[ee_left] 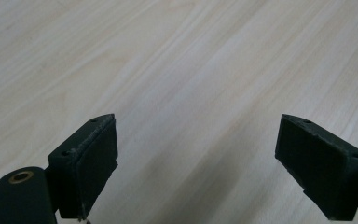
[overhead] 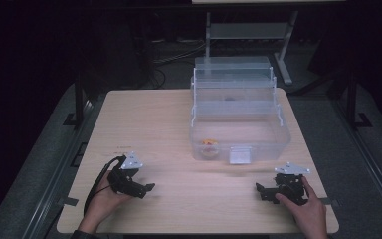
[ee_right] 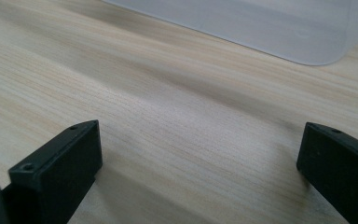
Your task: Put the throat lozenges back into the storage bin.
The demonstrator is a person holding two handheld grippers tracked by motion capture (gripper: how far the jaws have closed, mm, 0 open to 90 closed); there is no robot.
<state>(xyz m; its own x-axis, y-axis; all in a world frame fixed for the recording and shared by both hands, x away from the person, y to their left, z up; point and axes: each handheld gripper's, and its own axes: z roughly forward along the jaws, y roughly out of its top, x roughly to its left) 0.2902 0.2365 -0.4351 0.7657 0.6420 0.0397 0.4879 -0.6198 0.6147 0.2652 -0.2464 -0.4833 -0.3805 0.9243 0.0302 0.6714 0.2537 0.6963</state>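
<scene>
Left gripper (overhead: pixel 148 188) rests on the near left of the table (overhead: pixel 149 124), jaws spread wide, nothing between them; its own view shows bare wood grain.

Clear plastic box (overhead: pixel 240 132) sits right of centre toward the far edge, lid tipped up at the back, a small orange item (overhead: pixel 209 142) on its floor near the front left corner. Long axis runs left to right; front wall and latch (overhead: pixel 239 155) face the person.

Right gripper (overhead: pixel 259 191) near right, jaws likewise wide and empty (box corner just ahead in its view).

Judgement: approach from above, over the front wall, avoiding the latch.
</scene>
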